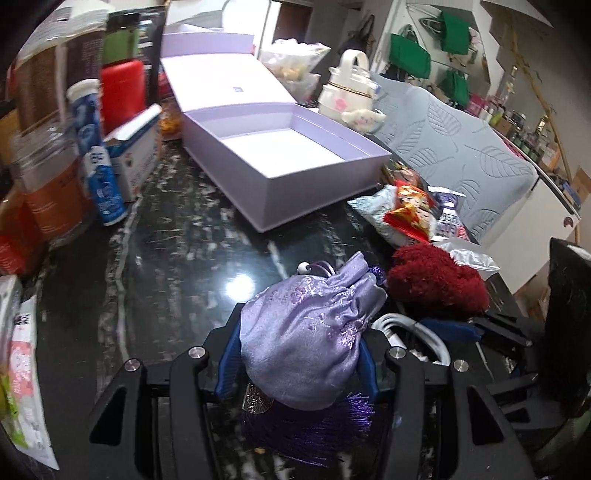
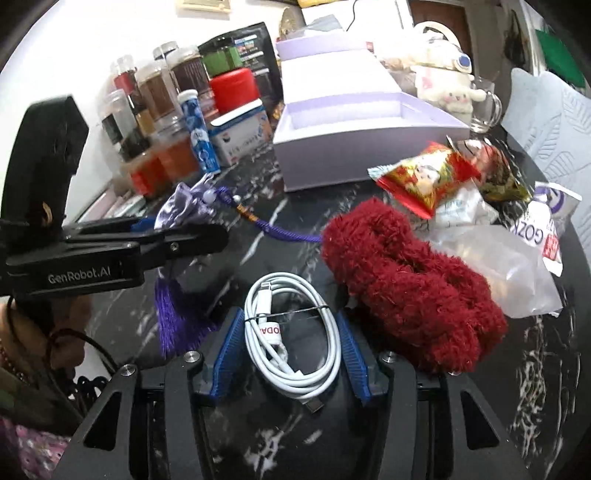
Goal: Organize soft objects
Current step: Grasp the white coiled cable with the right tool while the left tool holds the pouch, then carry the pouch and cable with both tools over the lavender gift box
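Carrying step in hand: left gripper point(image 1: 295, 363) jaws clamped on lilac pouch point(image 1: 308, 332), right gripper point(image 2: 291, 354) jaws pinching white cable coil point(image 2: 291, 332), both short of open lilac box point(image 1: 280, 155). Next: reach over box rim, release inside. Red fluffy item point(image 2: 410, 291) on table point(image 1: 166, 258) before box.

Black marble tabletop point(image 1: 122, 266), white wall point(image 2: 92, 33), leaf-embossed grey chair point(image 1: 458, 147).

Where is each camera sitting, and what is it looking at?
Left wrist: on the left gripper, looking down its fingers at the purple pouch it holds, box beyond.
Right wrist: on the right gripper, looking at the white cable between its pads; the left gripper shows too.
Both see the box, pouch, cable and red fuzzy thing.
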A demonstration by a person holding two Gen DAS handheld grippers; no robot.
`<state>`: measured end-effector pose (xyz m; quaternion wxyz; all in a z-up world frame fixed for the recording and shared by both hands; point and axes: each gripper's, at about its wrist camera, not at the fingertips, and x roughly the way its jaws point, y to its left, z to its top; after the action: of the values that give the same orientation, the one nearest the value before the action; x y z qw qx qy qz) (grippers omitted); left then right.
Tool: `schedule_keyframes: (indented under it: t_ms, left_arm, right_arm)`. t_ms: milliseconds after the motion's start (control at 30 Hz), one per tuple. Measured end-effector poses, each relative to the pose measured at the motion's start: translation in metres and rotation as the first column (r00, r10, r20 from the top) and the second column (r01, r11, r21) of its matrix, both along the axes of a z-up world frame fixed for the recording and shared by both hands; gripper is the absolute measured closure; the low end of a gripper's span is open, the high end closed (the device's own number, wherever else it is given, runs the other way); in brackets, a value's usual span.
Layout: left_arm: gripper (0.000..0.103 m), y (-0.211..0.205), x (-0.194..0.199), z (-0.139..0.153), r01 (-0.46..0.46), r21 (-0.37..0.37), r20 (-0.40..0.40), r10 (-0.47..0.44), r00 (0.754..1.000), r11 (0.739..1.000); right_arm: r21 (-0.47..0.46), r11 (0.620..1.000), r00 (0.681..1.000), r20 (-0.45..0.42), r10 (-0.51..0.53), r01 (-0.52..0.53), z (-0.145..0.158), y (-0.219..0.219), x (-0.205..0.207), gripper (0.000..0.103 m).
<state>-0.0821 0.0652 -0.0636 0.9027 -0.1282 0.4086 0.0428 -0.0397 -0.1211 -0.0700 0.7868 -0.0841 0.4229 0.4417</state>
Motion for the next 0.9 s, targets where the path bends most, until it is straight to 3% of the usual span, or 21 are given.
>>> schedule_keyframes:
  t_ms: [167,467,900]
  left_arm:
    - [0.051,0.012,-0.007,0.004,-0.042,0.008,0.016,0.042,0.999,0.999]
    - [0.051,0.021,-0.008,0.028,-0.091,0.08,0.088,0.084,0.993,0.993]
    - [0.051,0.016,0.018,0.09,-0.067,0.149,0.248,0.028,0.968,0.987]
  right_arm:
    - [0.049,0.999,1.0,-0.022,0.02,-0.019,0.01,0.005,0.0,0.052]
    - [0.11,0.991,0.995,0.064,0.07,-0.077,0.045,0.018,-0.004,0.052]
    - [0.179,0.979,0.978,0.199,0.059,-0.095,0.097,0.018,0.015,0.052]
